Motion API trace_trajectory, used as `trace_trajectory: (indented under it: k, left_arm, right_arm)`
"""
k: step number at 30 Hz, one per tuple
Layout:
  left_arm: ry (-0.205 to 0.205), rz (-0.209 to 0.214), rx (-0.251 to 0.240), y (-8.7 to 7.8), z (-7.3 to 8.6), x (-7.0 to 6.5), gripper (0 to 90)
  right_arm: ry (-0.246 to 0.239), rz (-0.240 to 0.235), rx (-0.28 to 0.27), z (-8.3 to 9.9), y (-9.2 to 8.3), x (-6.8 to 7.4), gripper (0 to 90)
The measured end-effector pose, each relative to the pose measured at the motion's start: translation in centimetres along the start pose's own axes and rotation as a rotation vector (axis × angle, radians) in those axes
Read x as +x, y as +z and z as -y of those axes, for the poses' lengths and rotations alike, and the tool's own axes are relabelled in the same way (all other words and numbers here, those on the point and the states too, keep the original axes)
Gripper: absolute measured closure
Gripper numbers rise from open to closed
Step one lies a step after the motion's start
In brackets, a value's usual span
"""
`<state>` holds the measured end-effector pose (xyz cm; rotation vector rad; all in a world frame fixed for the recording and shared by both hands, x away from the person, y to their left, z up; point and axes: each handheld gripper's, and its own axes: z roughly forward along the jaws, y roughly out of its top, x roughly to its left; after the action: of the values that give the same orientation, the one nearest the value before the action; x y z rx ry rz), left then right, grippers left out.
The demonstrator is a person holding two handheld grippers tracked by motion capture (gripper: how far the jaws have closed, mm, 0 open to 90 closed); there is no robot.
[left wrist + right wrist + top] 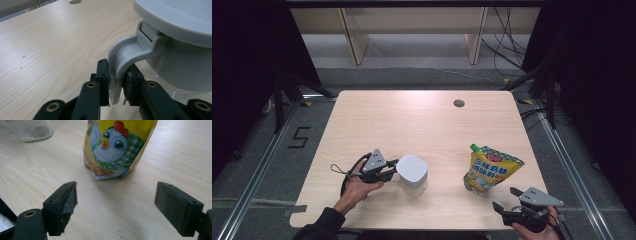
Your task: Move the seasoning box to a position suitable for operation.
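While the left gripper (116,82) has its jaws pinched on the grey handle (130,53) of the lidded jar (413,175), the grip step reads as done; nothing beyond it is evident yet. The jar sits lower centre-left of the high view, on the table (412,120), lid (412,168) on, clear body resting on the wood. In the left gripper view the handle's lower tip lies between both pads, which appear pressed against it from either side.

The right gripper (507,197), lower right of the high view, has jaws spread wide and holds nothing. In the right gripper view its pads flank bare tabletop, w/ the yellow seasoning pouch (117,147) standing upright just beyond them, apart from both. Pouch untouched; green cap at top, seen in the high view.

Judgement: early stage. Jar secured by one hand; pouch not yet picked up; lid not yet lifted. Likely remaining: open jar, take pouch, transfer contents. This is an inference only.

Hard to make out:
- Jar contents: a pale residue at the bottom, upper left of the right gripper view; amt unclear.
- Jar base cut off at right edge of the left gripper view.
- Pouch top cropped in the right gripper view; text illegible.
- Whether the lid is latched: can't tell.
- Person's forearms mostly cut off at bottom edge of the high view.
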<state>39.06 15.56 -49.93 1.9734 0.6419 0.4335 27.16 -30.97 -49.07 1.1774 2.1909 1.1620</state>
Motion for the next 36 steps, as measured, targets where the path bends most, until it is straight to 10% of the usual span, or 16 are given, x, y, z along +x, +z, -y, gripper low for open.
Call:
trace_trajectory:
  k: [4,27,36]
  left_arm:
    - [0.045,-0.009,0.002,0.0,-0.1,0.0,76.4]
    - [0.023,-0.01,0.046,-3.0,0.9,-1.3,72.2]
    - [0.041,-0.006,0.059,-3.4,1.1,-1.7,65.9]
  right_arm:
    - [-0.009,0.008,-0.003,0.0,0.0,0.0,19.2]
    - [0.03,0.004,0.005,0.0,-0.2,0.3,19.2]
    - [-0.025,0.007,-0.008,0.0,0.0,0.0,19.2]
